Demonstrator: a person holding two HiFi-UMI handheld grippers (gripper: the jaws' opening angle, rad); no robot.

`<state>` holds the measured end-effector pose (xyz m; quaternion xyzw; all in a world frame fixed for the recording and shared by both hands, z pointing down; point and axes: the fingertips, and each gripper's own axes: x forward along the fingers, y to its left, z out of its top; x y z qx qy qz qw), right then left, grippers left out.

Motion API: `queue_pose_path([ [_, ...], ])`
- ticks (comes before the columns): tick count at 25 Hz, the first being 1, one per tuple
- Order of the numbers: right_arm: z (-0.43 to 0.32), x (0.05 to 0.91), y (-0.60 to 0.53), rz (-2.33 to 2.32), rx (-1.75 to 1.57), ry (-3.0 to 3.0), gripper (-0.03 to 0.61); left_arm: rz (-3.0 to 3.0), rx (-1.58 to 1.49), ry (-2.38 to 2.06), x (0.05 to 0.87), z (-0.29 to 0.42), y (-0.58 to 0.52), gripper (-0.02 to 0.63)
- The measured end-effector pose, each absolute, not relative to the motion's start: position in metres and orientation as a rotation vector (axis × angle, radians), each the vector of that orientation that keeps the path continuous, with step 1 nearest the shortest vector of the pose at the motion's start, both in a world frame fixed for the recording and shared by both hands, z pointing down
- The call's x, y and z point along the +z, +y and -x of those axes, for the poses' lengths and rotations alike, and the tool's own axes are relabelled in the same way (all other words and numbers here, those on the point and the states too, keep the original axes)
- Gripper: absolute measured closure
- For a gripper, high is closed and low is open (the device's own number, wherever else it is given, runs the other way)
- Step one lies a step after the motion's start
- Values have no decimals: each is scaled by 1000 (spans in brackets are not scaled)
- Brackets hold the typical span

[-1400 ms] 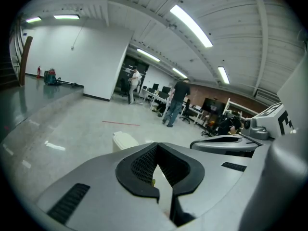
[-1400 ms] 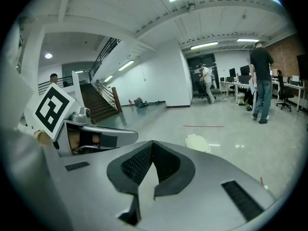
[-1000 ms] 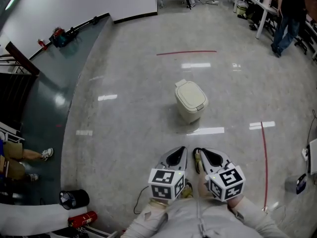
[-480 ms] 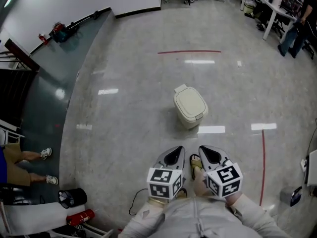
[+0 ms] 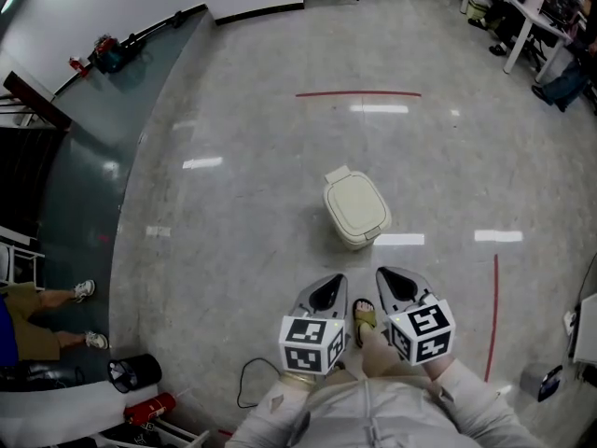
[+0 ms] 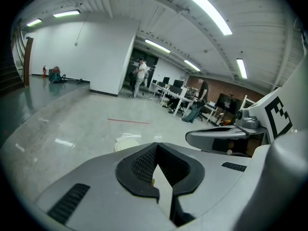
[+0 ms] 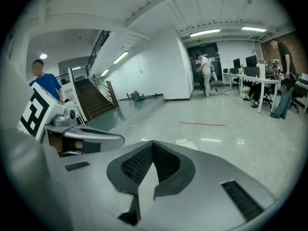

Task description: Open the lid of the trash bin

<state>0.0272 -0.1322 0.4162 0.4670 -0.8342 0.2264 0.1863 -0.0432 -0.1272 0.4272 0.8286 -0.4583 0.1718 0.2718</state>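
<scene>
Evidently, setting: a polished grey speckled floor (image 5: 233,231) in a large hall, with a thin red tape line (image 5: 359,93) beyond the bin and a second red tape line (image 5: 492,311) running along the right side.
Trash bin: the small cream plastic trash bin (image 5: 357,217) stood upright on the floor near the middle of the head view, ahead of both tongs and well apart from them.
Lid: the cream rounded-rectangle lid (image 5: 356,200) lay flat and closed on the bin; nothing touched it.
Bin in the gripper views: only its top showed past the grey tongs bodies, in the left gripper view (image 6: 127,144) and in the right gripper view (image 7: 187,143).
Left tongs: the grey left tongs (image 5: 334,283) were held low in front of the person, pointing toward the bin; their own view (image 6: 157,153) showed the jaws clenched together with nothing between them.
Right tongs: the grey right tongs (image 5: 387,278) were held just beside the left pair, likewise pointing toward the bin; their own view (image 7: 153,148) showed the jaws closed on nothing.
Marker cubes: one white cube with black square markers sat on the rear of each pair, left (image 5: 312,343) and right (image 5: 422,332).
Periphery: a red cylindrical fire extinguisher (image 5: 149,409) lay near a black round container (image 5: 131,373) at lower left.
Bystander: a person's legs (image 5: 51,297) showed at the left edge.
</scene>
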Motion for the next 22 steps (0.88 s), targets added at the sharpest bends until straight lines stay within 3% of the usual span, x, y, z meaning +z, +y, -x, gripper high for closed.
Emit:
queue_pose_path([
  [22, -58, 611, -244, -1269, 800, -2125, 580, -1979, 574, -1242, 580, 33, -192, 609],
])
